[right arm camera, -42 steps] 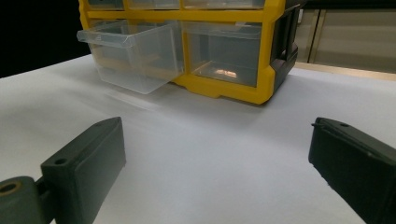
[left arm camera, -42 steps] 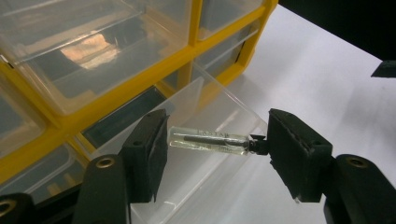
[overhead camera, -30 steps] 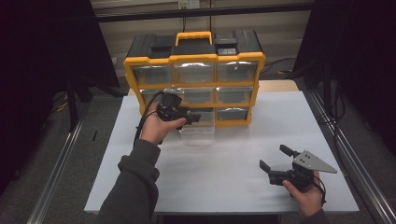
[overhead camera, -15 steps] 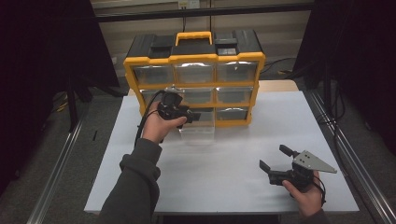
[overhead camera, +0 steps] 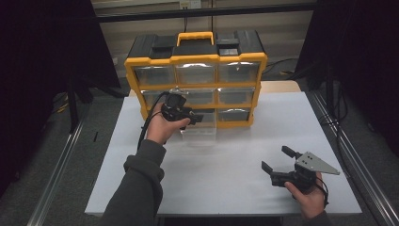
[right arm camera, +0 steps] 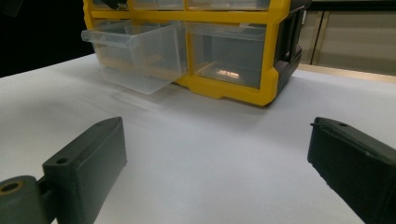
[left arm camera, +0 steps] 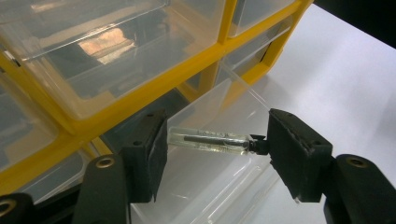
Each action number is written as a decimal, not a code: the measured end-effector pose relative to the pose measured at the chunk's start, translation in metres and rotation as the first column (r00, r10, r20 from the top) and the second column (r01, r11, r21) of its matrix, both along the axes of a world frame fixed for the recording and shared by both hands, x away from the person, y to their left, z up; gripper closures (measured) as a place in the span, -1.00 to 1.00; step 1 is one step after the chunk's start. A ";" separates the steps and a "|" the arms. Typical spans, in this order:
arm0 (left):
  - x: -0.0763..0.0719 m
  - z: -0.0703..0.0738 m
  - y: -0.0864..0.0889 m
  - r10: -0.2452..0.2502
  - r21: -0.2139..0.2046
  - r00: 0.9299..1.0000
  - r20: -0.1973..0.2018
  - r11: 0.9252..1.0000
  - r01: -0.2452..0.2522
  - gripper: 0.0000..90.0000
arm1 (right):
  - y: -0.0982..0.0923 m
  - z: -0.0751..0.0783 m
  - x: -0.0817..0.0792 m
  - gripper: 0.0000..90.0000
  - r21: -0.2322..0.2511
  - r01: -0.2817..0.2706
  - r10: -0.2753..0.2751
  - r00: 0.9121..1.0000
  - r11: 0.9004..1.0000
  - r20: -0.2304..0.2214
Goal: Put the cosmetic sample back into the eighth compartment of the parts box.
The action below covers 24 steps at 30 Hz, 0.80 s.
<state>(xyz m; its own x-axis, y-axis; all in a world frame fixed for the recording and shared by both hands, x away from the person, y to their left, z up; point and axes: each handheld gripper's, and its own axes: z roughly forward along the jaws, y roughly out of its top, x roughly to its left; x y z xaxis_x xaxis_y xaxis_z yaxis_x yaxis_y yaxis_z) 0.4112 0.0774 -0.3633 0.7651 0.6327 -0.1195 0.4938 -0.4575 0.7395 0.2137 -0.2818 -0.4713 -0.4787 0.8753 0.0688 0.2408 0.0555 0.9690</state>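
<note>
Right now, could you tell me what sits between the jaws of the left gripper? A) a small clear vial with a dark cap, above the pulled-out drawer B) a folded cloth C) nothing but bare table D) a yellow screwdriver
A: the left gripper view shows a small clear vial lying crosswise between the jaws of the left gripper, above the pulled-out clear drawer of the yellow organizer.

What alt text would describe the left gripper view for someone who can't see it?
A small clear tube with a dark core sits endwise between the left gripper's two black jaws, above a pulled-out clear drawer of a yellow organizer on a white table.
</note>
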 end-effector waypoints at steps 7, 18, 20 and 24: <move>0.000 -0.002 -0.003 0.003 0.006 1.000 0.000 1.000 -0.003 -0.12 | 0.000 0.000 0.000 -0.92 -0.002 -0.002 0.002 1.000 1.000 -0.001; 0.001 -0.009 -0.008 -0.006 0.018 1.000 -0.006 1.000 0.006 -0.12 | 0.000 0.000 -0.001 -0.92 0.003 0.000 0.000 1.000 1.000 -0.001; 0.001 -0.011 -0.009 -0.001 0.025 1.000 -0.002 1.000 0.001 -0.12 | 0.000 0.000 -0.001 -0.92 0.003 -0.003 0.003 1.000 1.000 -0.001; 0.001 -0.013 -0.007 0.000 0.022 1.000 -0.010 1.000 0.000 -0.12 | 0.000 0.000 -0.001 -0.92 0.003 0.001 -0.001 1.000 1.000 -0.002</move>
<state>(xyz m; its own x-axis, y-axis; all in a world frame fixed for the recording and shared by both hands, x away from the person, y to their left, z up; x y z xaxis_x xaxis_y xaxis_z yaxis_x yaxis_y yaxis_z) 0.4126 0.0703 -0.3762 0.7637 0.6356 -0.1136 0.5016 -0.4732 0.7242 0.2129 -0.2814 -0.4709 -0.4779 0.8754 0.0727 0.2431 0.0523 0.9686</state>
